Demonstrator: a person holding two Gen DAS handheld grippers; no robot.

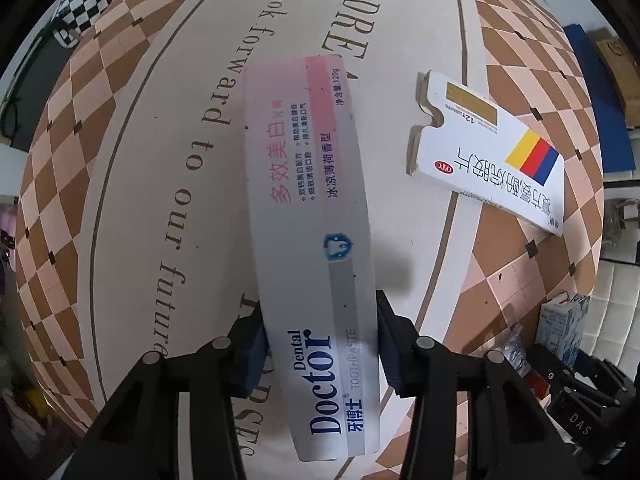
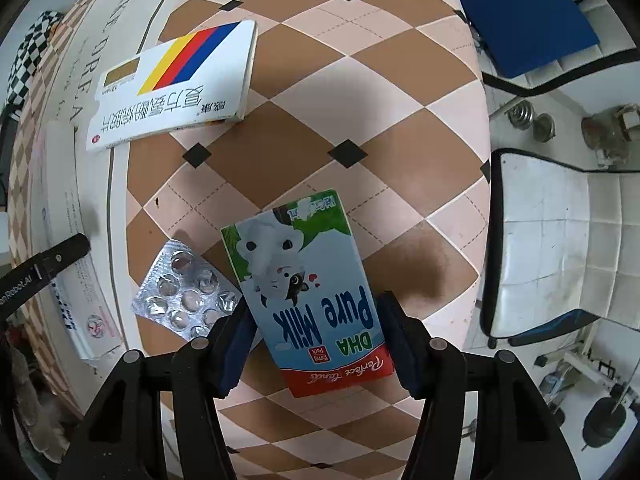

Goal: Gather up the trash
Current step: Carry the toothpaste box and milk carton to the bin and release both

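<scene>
Toothpaste packaging fills your left view: a long white cardboard toothpaste box (image 1: 312, 236) with pink and blue print runs forward from your left gripper (image 1: 322, 344), whose blue-padded jaws are closed against its two long sides near the "Doctor" end. The box stretches out over the cream centre of the checkered brown-and-pink tablecloth (image 1: 120, 92) with its dark lettering. To the right of the box, apart from it, a flat white medicine carton (image 1: 492, 152) with yellow, red and blue stripes lies on the cloth, one end open.

Your right gripper (image 2: 316, 338) pinches a small blue-and-white pure milk carton (image 2: 304, 280) with a red base band, the pads pressed on both its sides near the lower end. Whether the carton rests on the cloth or hangs just above it cannot be told. Just left of it, a silver foil blister pack (image 2: 186, 294) lies flat on the tablecloth, its edge tucked behind your left-hand pad. Farther ahead and to the left sits the striped medicine carton. At the far left edge, the other gripper's black arm (image 2: 44, 268) shows with the toothpaste box beneath it.
</scene>
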